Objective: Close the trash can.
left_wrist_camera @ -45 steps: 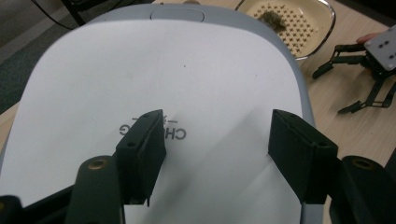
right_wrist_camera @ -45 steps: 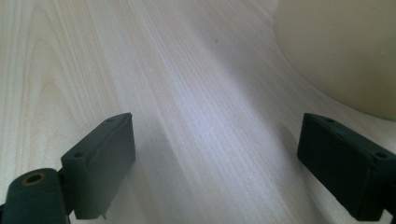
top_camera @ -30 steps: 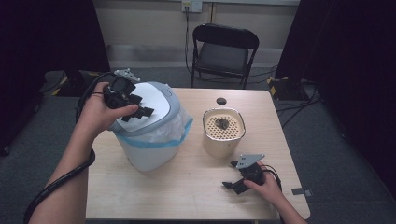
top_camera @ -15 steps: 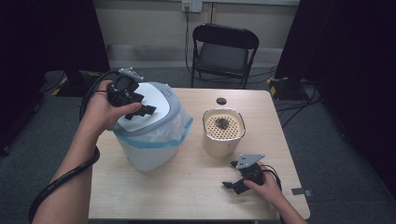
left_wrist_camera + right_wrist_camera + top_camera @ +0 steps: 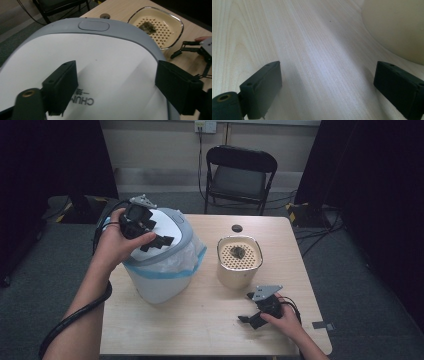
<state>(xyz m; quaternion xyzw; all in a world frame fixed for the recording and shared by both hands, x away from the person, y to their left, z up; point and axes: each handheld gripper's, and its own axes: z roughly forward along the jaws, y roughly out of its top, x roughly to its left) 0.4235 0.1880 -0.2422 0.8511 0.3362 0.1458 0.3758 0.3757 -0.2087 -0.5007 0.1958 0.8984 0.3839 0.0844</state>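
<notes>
Right tool [image 5: 252,314] parked on the pale wooden bench [image 5: 200,330] near the cream perforated strainer bowl [image 5: 239,261], jaws apart, empty. Left of that bowl: white lidded bin with grey rim and blue-edged liner [image 5: 162,265]. Left tool [image 5: 161,241] over its lid, jaws just opened, gripping nothing. Best to press the grey oval button [image 5: 93,25] squarely, bowl side.

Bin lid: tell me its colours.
The bin lid is white with a grey rim, clearest in the left gripper view.
</notes>
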